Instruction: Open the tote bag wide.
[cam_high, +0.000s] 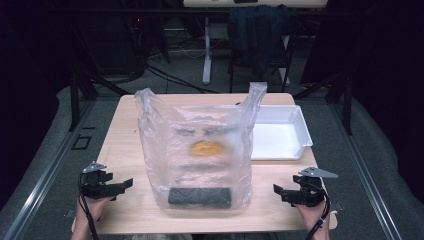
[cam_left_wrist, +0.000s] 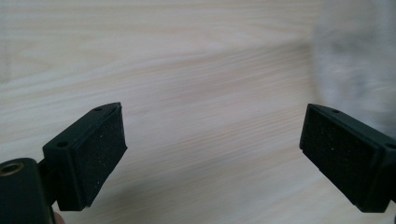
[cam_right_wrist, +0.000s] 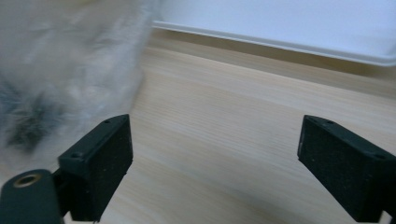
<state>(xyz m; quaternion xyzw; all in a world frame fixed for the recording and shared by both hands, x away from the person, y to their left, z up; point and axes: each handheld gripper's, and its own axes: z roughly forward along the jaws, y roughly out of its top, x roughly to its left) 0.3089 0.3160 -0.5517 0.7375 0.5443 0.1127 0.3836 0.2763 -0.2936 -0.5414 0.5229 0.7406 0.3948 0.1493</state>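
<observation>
High view: tall clear plastic bag (cam_high: 197, 150) stands between left gripper (cam_high: 129, 183) and right gripper (cam_high: 276, 190) | both wide apart, holding nothing | a rough grab could tip it

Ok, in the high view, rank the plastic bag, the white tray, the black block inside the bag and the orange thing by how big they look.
1. Plastic bag, standing upright, clearly largest.
2. White tray, partly hidden behind the bag.
3. Black block, lying at the bag's bottom.
4. Orange thing, smallest, though it sits farther from the camera and is blurred by the plastic.
</observation>
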